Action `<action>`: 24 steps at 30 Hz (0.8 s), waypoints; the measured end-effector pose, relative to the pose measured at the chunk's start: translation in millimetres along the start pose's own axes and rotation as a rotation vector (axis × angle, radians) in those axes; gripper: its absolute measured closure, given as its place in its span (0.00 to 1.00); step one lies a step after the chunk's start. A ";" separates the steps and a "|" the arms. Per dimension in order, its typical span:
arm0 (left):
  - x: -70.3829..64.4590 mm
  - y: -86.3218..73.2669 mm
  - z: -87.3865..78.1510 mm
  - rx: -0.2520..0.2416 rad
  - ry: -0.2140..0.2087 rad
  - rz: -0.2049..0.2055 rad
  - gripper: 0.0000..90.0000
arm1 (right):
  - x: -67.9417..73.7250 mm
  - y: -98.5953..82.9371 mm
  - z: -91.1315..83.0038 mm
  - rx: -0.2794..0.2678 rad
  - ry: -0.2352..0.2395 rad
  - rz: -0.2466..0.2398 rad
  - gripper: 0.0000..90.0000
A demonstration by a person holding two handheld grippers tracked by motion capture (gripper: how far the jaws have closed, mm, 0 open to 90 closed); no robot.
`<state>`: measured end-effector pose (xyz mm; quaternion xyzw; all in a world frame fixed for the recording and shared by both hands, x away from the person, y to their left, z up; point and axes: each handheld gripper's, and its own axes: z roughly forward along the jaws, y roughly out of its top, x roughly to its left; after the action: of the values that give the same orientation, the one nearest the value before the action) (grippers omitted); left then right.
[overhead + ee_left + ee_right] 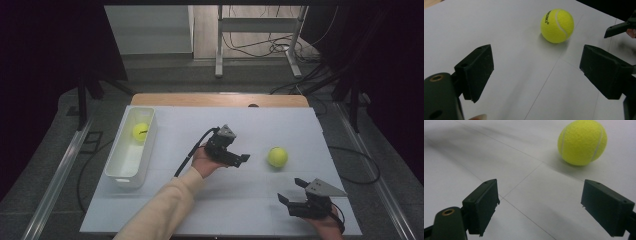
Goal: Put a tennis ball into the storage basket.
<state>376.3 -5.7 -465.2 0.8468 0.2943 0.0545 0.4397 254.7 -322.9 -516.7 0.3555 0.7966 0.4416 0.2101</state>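
A yellow tennis ball (277, 157) lies on the white board (225, 210), right of centre. My left gripper (240, 159), held by a hand in a beige sleeve, hovers just left of it, open and holding nothing. In the left gripper view the ball (557, 25) sits ahead of the open gripper (537, 65), a little to the right. My right gripper (291, 190) stands open near the board's front right, nearer the person than the ball. The right gripper view has the ball (582, 142) ahead and to the right of the open gripper (540, 195). A second tennis ball (140, 131) rests inside a white bin (125, 172).
The white bin stands along the board's left edge. A wooden table edge (220, 99) runs behind the board. Cables and a metal frame (257, 45) lie on the floor beyond. A jaw of the right gripper (619, 28) shows at the upper right of the left gripper view.
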 end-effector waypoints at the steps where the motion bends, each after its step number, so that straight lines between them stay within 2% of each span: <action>1: -0.5 0.3 1.3 0.002 -0.002 -0.002 0.14 | 0.0 0.1 0.0 0.000 -0.001 0.000 0.17; 24: -0.5 4.0 28.5 0.034 -0.009 -0.007 0.15 | 0.1 0.3 1.5 0.000 -0.001 0.002 0.17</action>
<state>387.7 -28.0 -479.3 0.8534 0.2962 0.0441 0.4266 255.7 -321.8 -517.2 0.3564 0.7961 0.4418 0.2100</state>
